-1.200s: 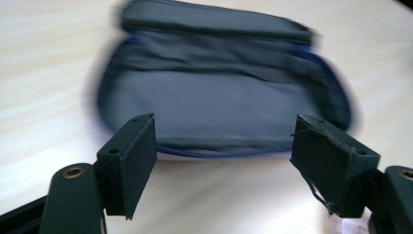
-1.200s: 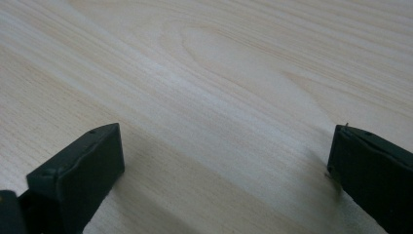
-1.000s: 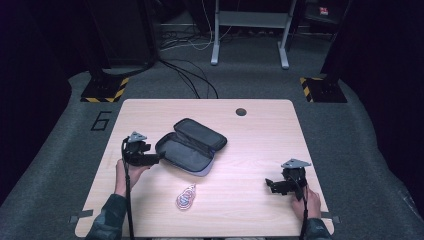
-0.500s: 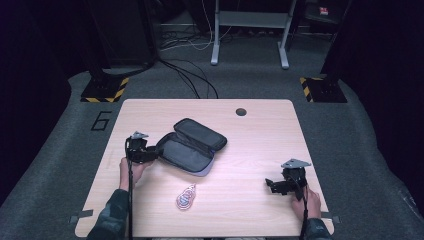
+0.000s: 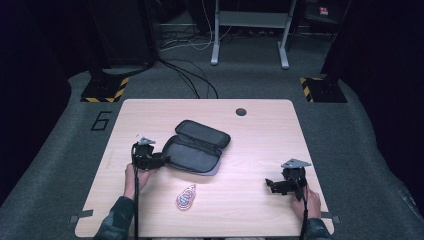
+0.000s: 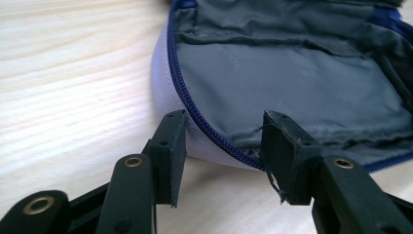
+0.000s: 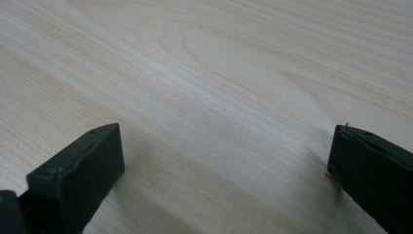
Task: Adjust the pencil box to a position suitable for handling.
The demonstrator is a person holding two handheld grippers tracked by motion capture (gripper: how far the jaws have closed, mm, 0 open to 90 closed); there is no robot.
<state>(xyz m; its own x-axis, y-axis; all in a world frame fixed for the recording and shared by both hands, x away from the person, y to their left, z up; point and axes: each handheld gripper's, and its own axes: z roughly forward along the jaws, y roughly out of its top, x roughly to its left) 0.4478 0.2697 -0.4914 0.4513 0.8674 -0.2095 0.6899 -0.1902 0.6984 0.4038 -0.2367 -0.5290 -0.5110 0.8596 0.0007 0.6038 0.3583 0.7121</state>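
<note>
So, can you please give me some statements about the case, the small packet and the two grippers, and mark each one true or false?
1. The case lies open on the table. True.
2. The left gripper has its jaws on either side of the case's zipper edge. True; they have just been closing, then eased a little.
3. The right gripper holds the small packet. False: its jaws stand wide apart over bare wood, and the packet lies alone near the front edge.
4. The small packet is inside the case. False: it lies on the table, in front of the case.
5. The case has a grey lining. True.
</note>
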